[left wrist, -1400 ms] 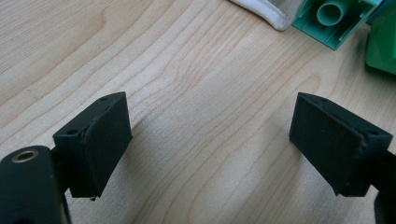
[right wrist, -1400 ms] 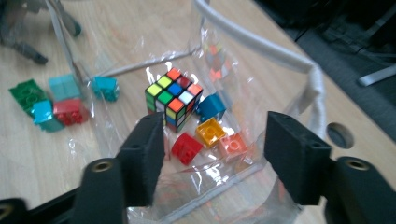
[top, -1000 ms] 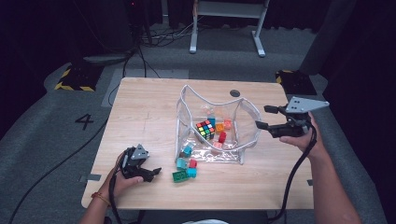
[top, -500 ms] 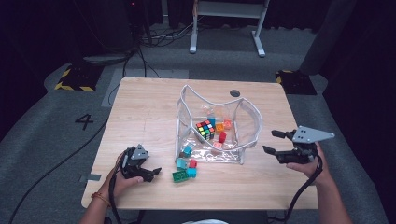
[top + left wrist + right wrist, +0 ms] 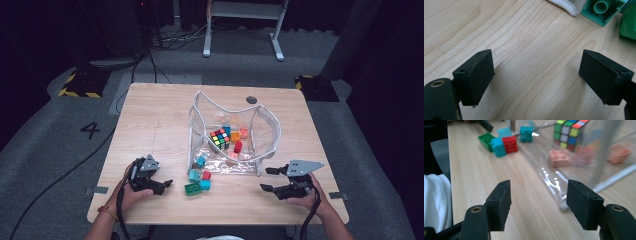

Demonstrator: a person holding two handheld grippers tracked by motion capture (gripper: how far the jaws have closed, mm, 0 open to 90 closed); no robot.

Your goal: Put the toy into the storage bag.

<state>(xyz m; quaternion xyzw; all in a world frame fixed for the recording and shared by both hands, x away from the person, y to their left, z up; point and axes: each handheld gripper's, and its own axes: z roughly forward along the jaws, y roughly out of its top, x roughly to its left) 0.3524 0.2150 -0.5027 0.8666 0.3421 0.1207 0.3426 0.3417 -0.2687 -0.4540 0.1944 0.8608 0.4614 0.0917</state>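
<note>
High view: right gripper (image 5: 268, 179) low at table, jaws spread but just been closing, nothing between; clear bag (image 5: 265, 131) just ahead. Left gripper (image 5: 161, 183) spread, empty, loose blocks (image 5: 199, 183) just beyond. Likely approach step; next, grab a block.

we are seeing a pale wooden table (image 5: 160, 125) with a smooth, matt grain. the clear plastic bag (image 5: 267, 145) is looking glossy and crinkled, with a white cloth-like trim. the toy bricks (image 5: 501, 142) and puzzle cube (image 5: 569, 131) are showing hard, shiny plastic. the right gripper (image 5: 539, 202) pads are looking matt, black and rubbery, like the left gripper (image 5: 536, 75).
</note>
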